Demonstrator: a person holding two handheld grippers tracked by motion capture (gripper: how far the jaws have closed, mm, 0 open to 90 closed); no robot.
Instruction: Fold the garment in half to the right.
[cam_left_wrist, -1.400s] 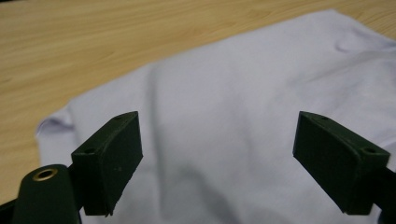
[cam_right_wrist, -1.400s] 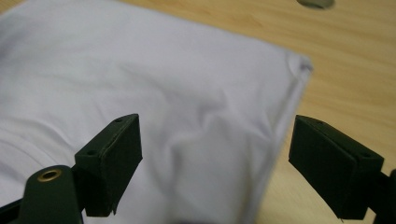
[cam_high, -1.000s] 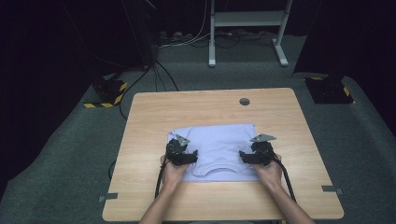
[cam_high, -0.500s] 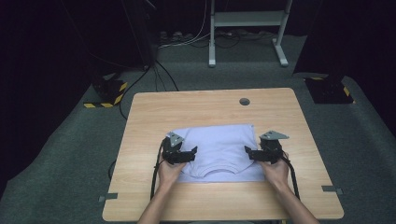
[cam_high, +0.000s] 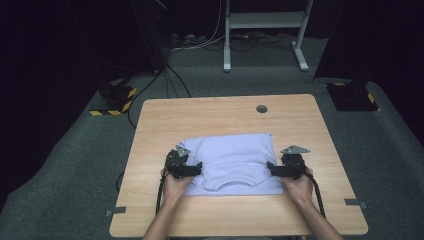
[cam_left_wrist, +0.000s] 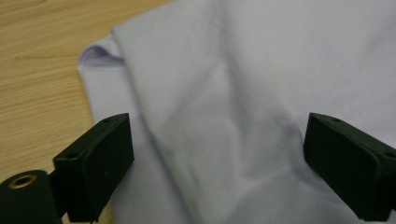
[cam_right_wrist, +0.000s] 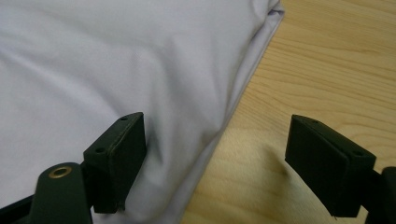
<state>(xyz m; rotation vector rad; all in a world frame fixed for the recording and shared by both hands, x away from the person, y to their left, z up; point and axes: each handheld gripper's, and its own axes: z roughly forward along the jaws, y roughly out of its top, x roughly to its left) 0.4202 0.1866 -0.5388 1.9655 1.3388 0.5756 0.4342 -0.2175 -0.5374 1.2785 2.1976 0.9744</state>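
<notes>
Garment: a pale lilac T-shirt (cam_high: 232, 162), folded into a rectangle, lies flat on the near middle of the wooden table (cam_high: 220, 115), its neckline toward the person.
Left gripper (cam_high: 192, 170): sits at the shirt's left edge, near the near-left corner, pointing right across the cloth.
Left jaws: spread wide and just been opening; in the left gripper view the folded cloth (cam_left_wrist: 243, 102) lies between and beneath them, neither pad pressing on it, with a bare strip of table at the left.
Right gripper (cam_high: 272, 169): sits at the shirt's right edge, pointing left toward the cloth.
Right jaws: spread wide; in the right gripper view the shirt's folded edge (cam_right_wrist: 140, 70) runs between them, one jaw over the cloth, the other over bare wood (cam_right_wrist: 327, 60).
Grip: nothing pinched by either gripper.
Hands: the left hand (cam_high: 175, 186) and right hand (cam_high: 300, 187) come in from the near edge, one at each side of the shirt.
</notes>
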